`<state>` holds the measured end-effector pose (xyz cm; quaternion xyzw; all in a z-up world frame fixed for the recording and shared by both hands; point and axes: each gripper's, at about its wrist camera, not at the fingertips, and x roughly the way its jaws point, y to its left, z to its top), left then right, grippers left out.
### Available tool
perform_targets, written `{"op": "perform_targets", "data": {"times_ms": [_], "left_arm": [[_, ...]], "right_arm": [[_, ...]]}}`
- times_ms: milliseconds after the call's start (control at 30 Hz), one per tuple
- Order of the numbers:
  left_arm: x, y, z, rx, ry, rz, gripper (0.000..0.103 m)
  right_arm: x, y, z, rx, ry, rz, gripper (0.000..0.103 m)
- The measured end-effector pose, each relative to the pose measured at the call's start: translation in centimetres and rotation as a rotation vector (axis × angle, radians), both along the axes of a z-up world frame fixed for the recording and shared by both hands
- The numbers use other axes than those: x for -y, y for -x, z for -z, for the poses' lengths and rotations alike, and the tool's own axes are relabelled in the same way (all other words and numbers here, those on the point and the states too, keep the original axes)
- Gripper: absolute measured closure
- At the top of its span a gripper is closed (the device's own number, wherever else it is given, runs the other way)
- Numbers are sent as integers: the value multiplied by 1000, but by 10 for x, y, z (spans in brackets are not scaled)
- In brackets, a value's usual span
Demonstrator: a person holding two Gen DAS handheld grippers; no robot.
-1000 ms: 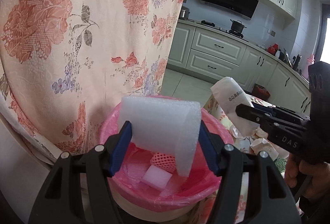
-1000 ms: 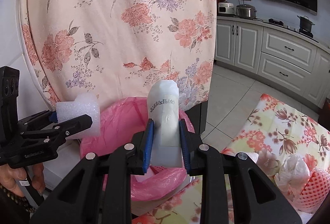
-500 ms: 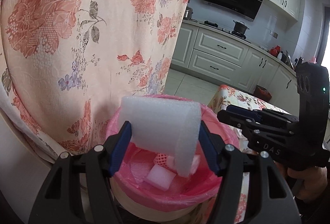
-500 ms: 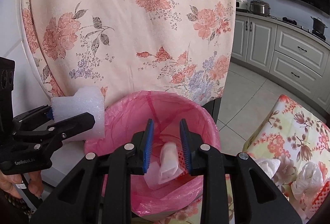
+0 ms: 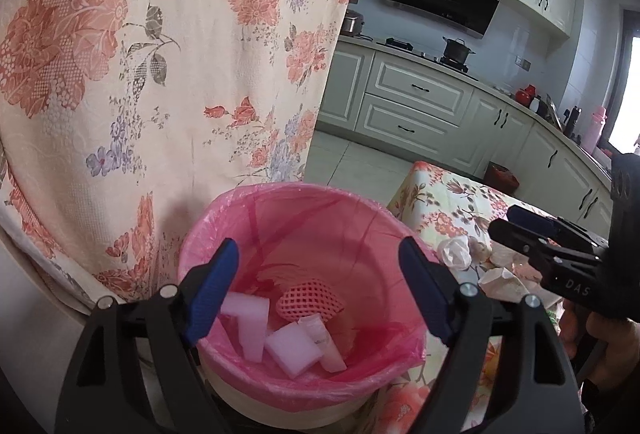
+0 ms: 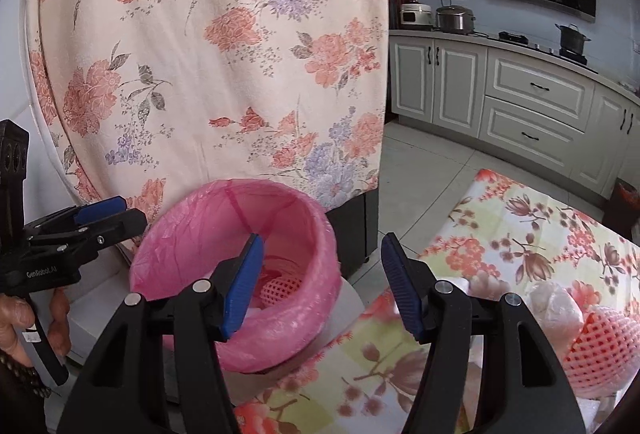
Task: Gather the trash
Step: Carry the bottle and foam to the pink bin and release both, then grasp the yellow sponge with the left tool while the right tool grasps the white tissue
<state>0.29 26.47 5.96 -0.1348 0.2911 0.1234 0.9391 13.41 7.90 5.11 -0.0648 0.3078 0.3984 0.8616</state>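
Note:
A bin lined with a pink bag [image 5: 304, 210] [image 6: 316, 234] stands beside the table. Inside lie white foam pieces [image 5: 294, 348], a bent foam sheet [image 5: 248, 326], a small white tube [image 5: 324, 342] and a pink foam net [image 5: 310, 304] [image 6: 280, 288]. My left gripper [image 5: 318, 288] [image 6: 108, 216] is open and empty right above the bin. My right gripper [image 6: 322, 284] [image 5: 516, 224] is open and empty, over the bin's right rim. More trash lies on the table: crumpled white wrappers [image 5: 456, 254], a white bag [image 6: 554, 308] and a pink foam net [image 6: 600, 350].
A floral curtain [image 5: 160, 54] [image 6: 220, 54] hangs close behind the bin. The table has a floral cloth [image 6: 520, 226] [image 5: 440, 194]. Kitchen cabinets [image 6: 532, 102] and a tiled floor [image 6: 420, 170] lie beyond.
My right gripper dropped the white tube into the bin, opened wider and drew back right. My left gripper opened and the white foam sheet fell into the bin.

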Motion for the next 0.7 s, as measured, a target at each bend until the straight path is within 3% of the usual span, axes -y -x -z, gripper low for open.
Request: {"op": "perform_targets", "data": {"times_ms": [367, 700], "left_arm": [[51, 1, -7, 23, -13, 85, 24], [108, -4, 10, 4, -4, 199, 23]], "right_arm": [[113, 8, -3, 37, 12, 188, 41], [202, 27, 13, 19, 37, 349, 37]]}}
